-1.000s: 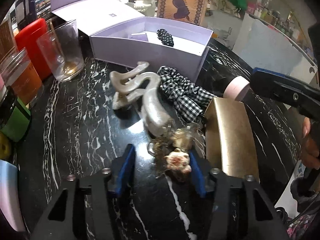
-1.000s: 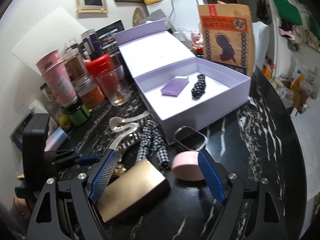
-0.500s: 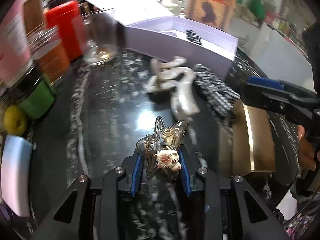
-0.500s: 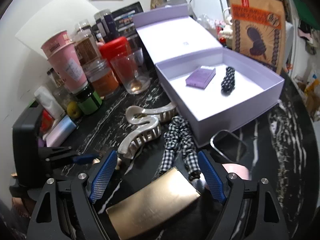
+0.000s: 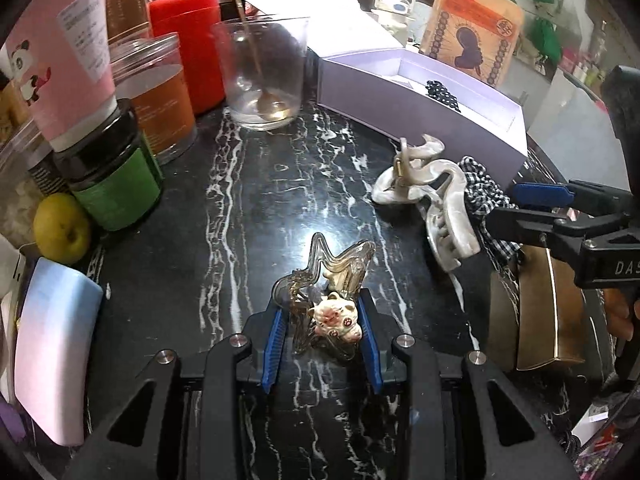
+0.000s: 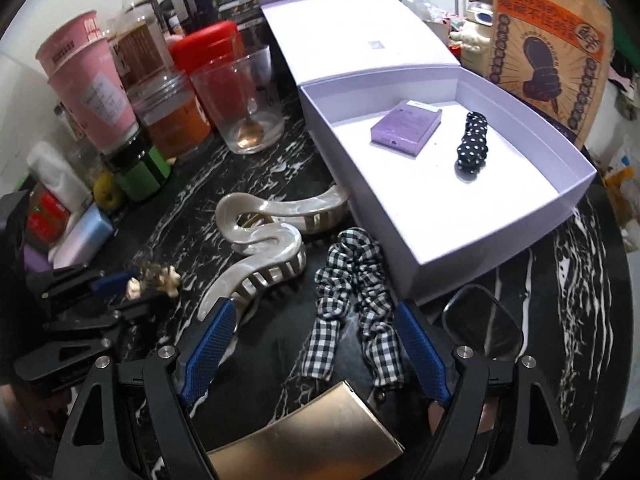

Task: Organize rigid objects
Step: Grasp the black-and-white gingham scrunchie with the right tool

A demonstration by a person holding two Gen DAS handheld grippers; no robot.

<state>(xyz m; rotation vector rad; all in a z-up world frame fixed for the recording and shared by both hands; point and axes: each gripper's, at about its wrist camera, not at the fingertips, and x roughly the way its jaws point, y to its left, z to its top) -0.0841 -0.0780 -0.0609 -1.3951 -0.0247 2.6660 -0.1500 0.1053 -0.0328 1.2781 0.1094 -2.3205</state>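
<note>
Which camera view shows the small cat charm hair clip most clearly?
The left wrist view shows it best: the cat charm clip sits centred and sharp between the left gripper pads, which are shut on it. In the right wrist view the clip is small, near the left edge, seen from the side.

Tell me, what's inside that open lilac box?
Inside the lilac box lie a small purple card box and a black dotted scrunchie on its white floor. The near wall hides a strip of the floor.
</note>
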